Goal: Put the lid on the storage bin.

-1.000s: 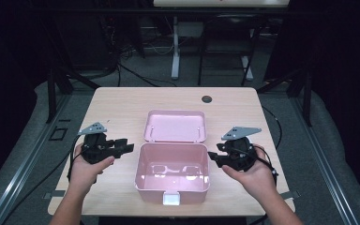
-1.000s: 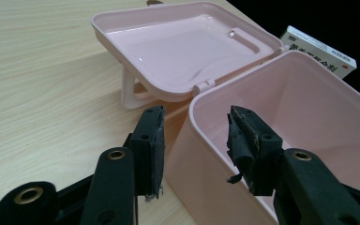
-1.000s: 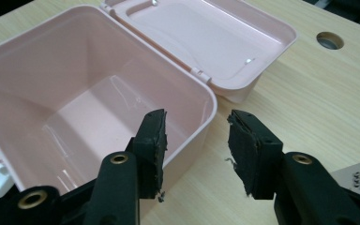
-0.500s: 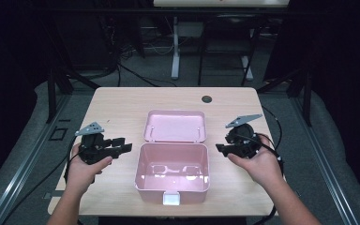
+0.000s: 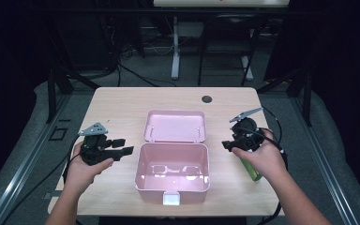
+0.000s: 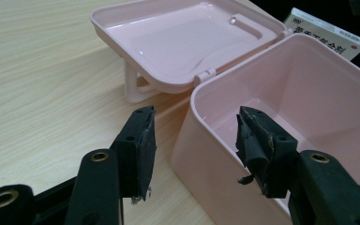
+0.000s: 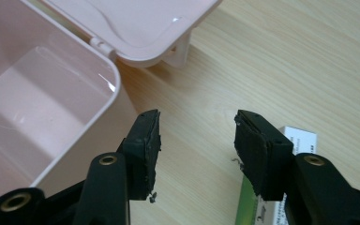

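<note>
Pink box (image 5: 172, 176) sits open mid-bench (image 5: 122, 101), lid (image 5: 175, 125) flipped back behind it and propped on its handle, inside looks bare. My left tool (image 5: 124, 146) hovers just beside the box's left wall; its jaws have just been opening and stand wide, nothing between them, though in the left gripper view the right-hand pad (image 6: 255, 136) overlaps the box rim (image 6: 225, 84). My right tool (image 5: 227, 145) is off the box's right side, jaws also just opened wide and holding nothing, bare bench between the pads (image 7: 146, 140) in the right gripper view.

Next thing to go for, I judge, is the small medicine carton (image 7: 274, 206) with the green edge, lying flat on the bench right under my right hand (image 5: 258, 157), near the box's right wall.

How I'd do it well:
- back the right tool off a bit so the carton comes in front of the jaws, not beneath them
- tilt down, line pads across the carton's narrow width
- close gently, thin cardboard may crush
- lift clear of the box wall before moving over the opening
- keep left tool near the wall to steady the box if it slides
</note>
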### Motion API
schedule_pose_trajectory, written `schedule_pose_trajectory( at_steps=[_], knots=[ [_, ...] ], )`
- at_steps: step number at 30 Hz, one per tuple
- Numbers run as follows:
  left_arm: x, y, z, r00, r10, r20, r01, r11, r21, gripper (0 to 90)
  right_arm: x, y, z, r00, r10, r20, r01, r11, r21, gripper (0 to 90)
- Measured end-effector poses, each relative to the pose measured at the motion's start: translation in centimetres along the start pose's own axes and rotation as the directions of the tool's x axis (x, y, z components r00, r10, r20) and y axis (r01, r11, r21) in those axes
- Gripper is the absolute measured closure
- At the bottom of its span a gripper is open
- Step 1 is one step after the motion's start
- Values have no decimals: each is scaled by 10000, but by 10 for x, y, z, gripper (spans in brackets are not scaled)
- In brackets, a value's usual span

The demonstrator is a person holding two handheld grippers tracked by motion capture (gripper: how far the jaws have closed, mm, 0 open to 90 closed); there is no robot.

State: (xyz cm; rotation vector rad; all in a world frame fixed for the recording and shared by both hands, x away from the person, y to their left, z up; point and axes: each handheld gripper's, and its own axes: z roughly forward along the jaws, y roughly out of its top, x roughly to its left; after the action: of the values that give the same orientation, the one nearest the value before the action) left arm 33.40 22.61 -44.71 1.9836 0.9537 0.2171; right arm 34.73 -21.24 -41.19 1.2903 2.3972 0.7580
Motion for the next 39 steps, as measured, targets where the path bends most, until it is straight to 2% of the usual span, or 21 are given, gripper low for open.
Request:
schedule_pose_trajectory(
  at_steps=[2, 6, 9, 11, 16, 27, 31, 39],
  knots=[
    [0, 0, 1, 10000, 16, -47, -16, 10000, -21, 468, -5, 0, -1, 9998, 61, 214, -60, 10000, -20, 506],
    [-1, 0, 0, 9998, 122, -172, -122, 9999, -21, 469, -14, -1, -3, 9989, 309, 357, -308, 9995, -34, 508],
    [0, 0, 0, 9999, -110, -93, 110, 9999, 70, 469, -20, -3, -3, 9983, 368, 451, -372, 9993, 69, 510],
    [-1, 0, 1, 9994, -2, -340, 8, 9999, 170, 471, -23, -4, -2, 9981, 432, 443, -436, 9990, 91, 510],
    [-1, 0, 1, 9994, -66, -351, 77, 9995, 322, 451, -31, -5, 2, 9968, 477, 644, -521, 9963, 685, 477],
    [3, -1, -1, 9992, -155, -365, 170, 9990, 412, 472, -43, -8, 6, 9940, 688, 855, -795, 9886, 1278, 498],
    [3, -1, -1, 9990, -167, -407, 184, 9989, 428, 484, -49, -10, 10, 9933, 829, 807, -962, 9794, 1778, 535],
    [2, -1, -1, 9988, -174, -460, 195, 9988, 460, 492, -61, -11, 22, 9904, 1090, 849, -1291, 9494, 2862, 548]
  ],
)
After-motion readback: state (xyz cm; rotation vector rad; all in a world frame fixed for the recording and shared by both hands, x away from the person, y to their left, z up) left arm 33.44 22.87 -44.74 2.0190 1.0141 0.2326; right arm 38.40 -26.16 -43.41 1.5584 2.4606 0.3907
